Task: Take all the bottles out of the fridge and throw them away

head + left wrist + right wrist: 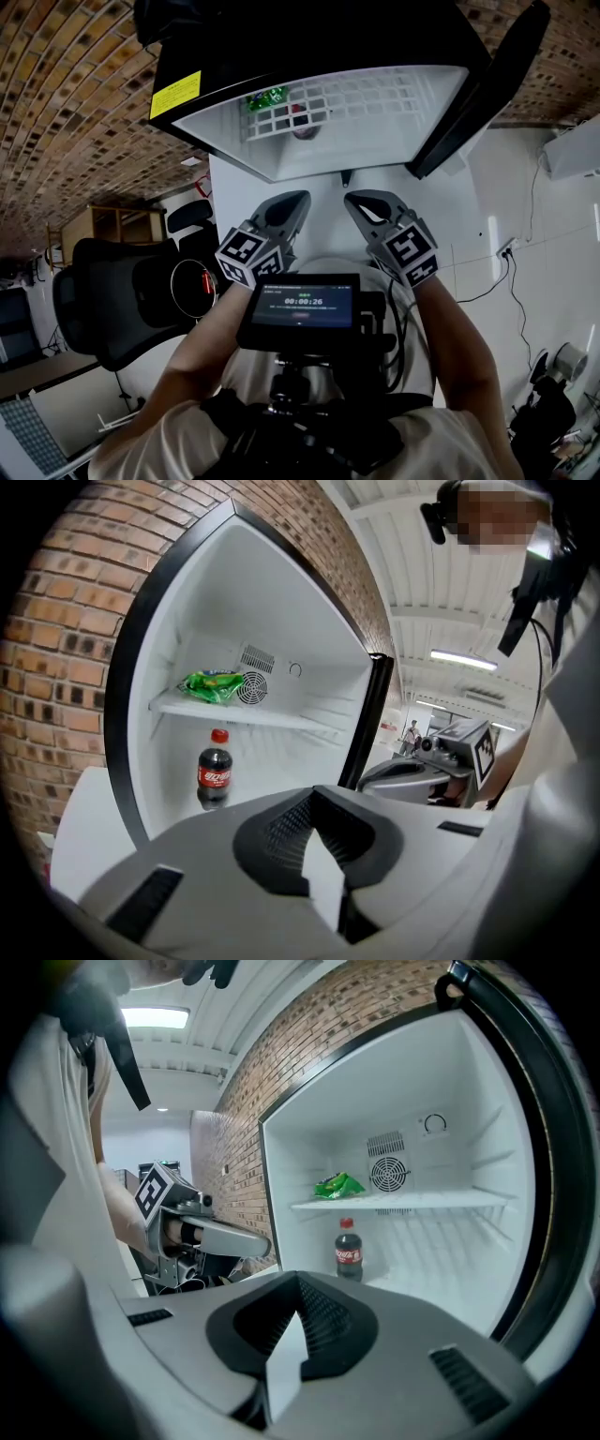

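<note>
My left gripper (317, 794) and right gripper (298, 1281) both have their jaws together on nothing, held side by side and tipped slightly down toward the open fridge (309, 621). The cola bottle (348, 1252), with its red cap, stands upright on the fridge floor, ahead of both jaws and well apart from them. Its red label carries white script too small for me to read. A green bag (338, 1185) lies on the shelf (441, 1201) above it. The screen (302, 302) behind the jaws reads 00:00:26. The print on the fridge's yellow sticker (175, 94) is illegible.
</note>
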A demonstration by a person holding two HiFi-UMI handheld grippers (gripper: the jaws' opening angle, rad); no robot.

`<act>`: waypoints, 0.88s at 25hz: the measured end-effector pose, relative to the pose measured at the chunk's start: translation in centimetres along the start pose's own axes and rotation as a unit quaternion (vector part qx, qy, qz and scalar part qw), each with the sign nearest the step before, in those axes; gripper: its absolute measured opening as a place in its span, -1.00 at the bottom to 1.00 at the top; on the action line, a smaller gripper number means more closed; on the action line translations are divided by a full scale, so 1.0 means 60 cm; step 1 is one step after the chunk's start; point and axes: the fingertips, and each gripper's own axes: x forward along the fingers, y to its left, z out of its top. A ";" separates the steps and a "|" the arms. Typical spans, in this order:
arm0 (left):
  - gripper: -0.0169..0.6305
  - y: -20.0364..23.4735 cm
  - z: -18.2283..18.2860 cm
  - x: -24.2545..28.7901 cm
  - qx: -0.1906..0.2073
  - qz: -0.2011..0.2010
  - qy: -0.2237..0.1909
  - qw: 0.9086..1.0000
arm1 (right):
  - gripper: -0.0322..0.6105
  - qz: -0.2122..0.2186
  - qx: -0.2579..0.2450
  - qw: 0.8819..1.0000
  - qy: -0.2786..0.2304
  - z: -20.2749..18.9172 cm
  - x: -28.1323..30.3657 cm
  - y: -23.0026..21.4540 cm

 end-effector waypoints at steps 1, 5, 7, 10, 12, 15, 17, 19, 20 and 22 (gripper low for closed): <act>-0.94 -0.001 -0.001 0.000 -0.002 0.000 0.000 1.000 | -0.90 -0.001 0.000 1.000 0.000 0.000 -0.002 0.001; -0.93 -0.004 -0.007 0.001 -0.001 0.001 0.008 1.000 | -0.90 -0.004 0.003 1.000 0.000 -0.002 -0.008 0.000; -0.93 -0.003 -0.011 0.002 -0.003 0.002 0.012 1.000 | -0.90 -0.006 0.005 1.000 -0.001 -0.004 -0.010 0.000; -0.93 0.001 -0.016 0.005 -0.007 0.007 0.018 1.000 | -0.90 -0.007 0.007 1.000 -0.002 -0.006 -0.013 0.000; -0.92 0.007 -0.019 0.009 -0.009 0.014 0.022 1.000 | -0.90 -0.008 0.009 1.000 -0.002 -0.007 -0.014 -0.001; -0.89 0.020 -0.020 0.020 -0.007 0.031 0.024 0.999 | -0.90 -0.011 0.012 1.000 -0.003 -0.011 -0.018 -0.006; -0.89 0.031 -0.019 0.030 -0.003 0.047 0.027 0.999 | -0.90 -0.013 0.014 1.000 -0.003 -0.012 -0.023 -0.012; -0.88 0.043 -0.018 0.040 0.000 0.064 0.028 0.998 | -0.90 -0.015 0.016 1.000 -0.004 -0.013 -0.031 -0.017; -0.88 0.048 -0.018 0.045 0.000 0.071 0.029 0.997 | -0.90 -0.016 0.017 1.000 -0.005 -0.013 -0.034 -0.019; -0.88 0.056 -0.017 0.056 0.003 0.080 0.029 0.996 | -0.90 -0.019 0.019 1.000 -0.008 -0.015 -0.040 -0.026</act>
